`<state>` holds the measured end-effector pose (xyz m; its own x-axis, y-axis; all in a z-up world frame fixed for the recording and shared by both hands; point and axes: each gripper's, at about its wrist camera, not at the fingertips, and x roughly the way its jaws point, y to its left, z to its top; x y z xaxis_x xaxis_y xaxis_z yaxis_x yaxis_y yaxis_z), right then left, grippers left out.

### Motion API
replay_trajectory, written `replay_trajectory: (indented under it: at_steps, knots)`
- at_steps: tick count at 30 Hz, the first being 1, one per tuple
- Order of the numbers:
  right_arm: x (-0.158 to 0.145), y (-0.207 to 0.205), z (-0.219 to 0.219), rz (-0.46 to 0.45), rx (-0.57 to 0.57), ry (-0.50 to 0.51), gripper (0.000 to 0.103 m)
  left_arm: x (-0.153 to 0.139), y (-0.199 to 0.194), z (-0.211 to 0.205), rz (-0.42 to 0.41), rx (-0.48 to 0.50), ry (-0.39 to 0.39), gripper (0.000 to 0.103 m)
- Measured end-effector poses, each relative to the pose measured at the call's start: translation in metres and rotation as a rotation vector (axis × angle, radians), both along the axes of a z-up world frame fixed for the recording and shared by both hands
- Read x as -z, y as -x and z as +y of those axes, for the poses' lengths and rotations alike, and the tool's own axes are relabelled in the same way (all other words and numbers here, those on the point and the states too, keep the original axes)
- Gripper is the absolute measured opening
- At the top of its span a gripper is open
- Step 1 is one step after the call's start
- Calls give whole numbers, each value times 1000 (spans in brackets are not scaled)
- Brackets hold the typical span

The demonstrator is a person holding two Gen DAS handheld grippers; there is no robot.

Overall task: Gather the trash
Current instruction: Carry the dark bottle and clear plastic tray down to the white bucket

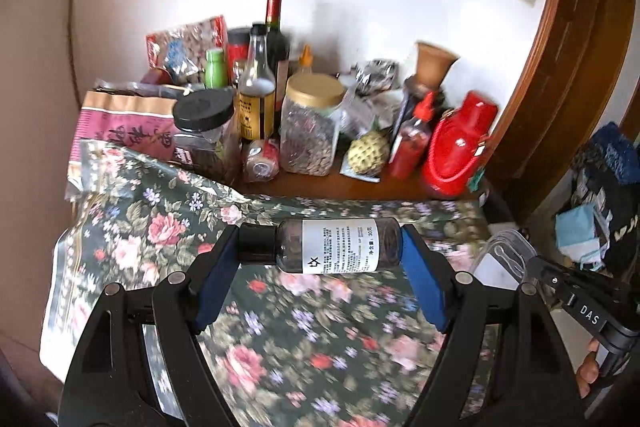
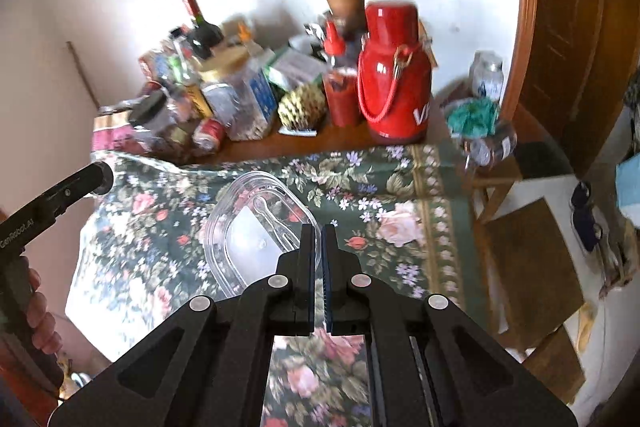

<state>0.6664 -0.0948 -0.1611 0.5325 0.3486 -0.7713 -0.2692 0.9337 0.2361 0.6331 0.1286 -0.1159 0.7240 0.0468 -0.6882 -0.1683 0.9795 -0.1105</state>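
My left gripper is shut on a small dark bottle with a black cap and a white label, held crosswise by its two ends above the floral tablecloth. In the right wrist view my right gripper is shut on the rim of a clear plastic container, which hangs tilted above the cloth. The same clear container shows at the right of the left wrist view, next to the right tool's handle and a hand.
At the back of the table, against the white wall, stand jars, bottles, snack bags, a green fruit, a sauce bottle and a red thermos. A wooden door frame rises at the right, with a wooden stool below.
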Motion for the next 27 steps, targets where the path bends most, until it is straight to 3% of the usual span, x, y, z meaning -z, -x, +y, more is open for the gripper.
replay_trajectory:
  at_steps: [12, 22, 27]
  knots:
    - [-50, 66, -27, -129, -80, -35, 3, -53, 102, -47, -110, -14, -10, 78]
    - [-82, 132, -14, -226, -57, -42, 3, -75, 168, -38, -199, 43, 15, 78]
    - [-89, 180, 3, -252, -18, -24, 3, -80, 222, -22, -225, 96, 17, 78]
